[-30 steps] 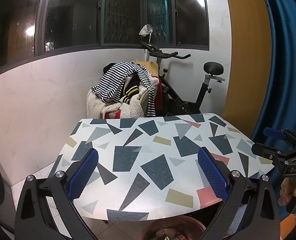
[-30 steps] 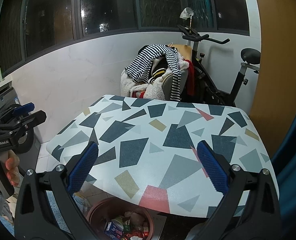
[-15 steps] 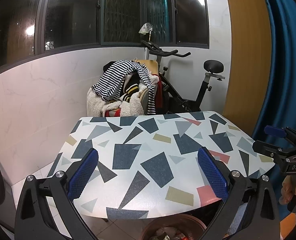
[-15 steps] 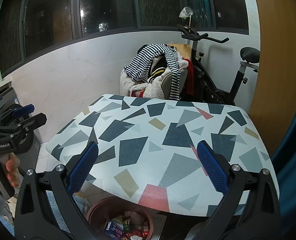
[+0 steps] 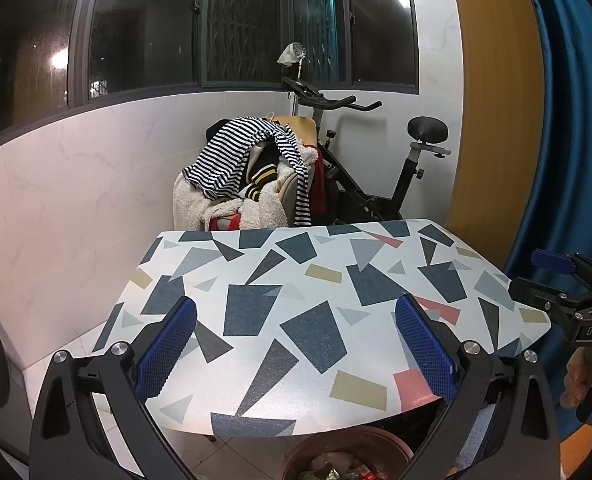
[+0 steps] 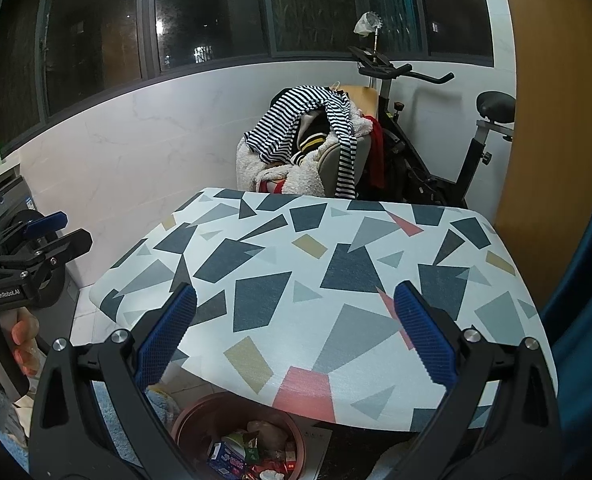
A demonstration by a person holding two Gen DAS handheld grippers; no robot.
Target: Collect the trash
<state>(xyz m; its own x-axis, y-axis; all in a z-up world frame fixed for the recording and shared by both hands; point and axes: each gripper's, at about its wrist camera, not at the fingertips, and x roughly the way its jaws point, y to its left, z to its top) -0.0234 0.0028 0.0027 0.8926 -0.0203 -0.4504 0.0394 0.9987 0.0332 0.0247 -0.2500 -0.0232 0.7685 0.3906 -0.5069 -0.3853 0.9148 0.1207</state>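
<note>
A brown round bin (image 6: 235,436) stands on the floor under the near edge of the patterned table (image 6: 336,264); wrappers and packets (image 6: 251,456) fill it. Its rim also shows at the bottom of the left wrist view as the bin (image 5: 348,452). My left gripper (image 5: 296,356) is open above the table's near edge, nothing between its blue pads. My right gripper (image 6: 296,352) is open too, held over the near edge and the bin. Each gripper appears in the other's view: the right one (image 5: 564,280) and the left one (image 6: 35,240), both hand-held.
The tabletop (image 5: 316,288) carries no objects. Behind it stands a chair piled with clothes (image 5: 251,176) and an exercise bike (image 5: 376,168) by the white wall. A blue curtain (image 5: 568,140) hangs at the right. A light blue cloth (image 6: 159,404) lies on the floor beside the bin.
Both grippers have drawn back and risen a little, so the table sits slightly lower in both views. Both stay open and hold nothing.
</note>
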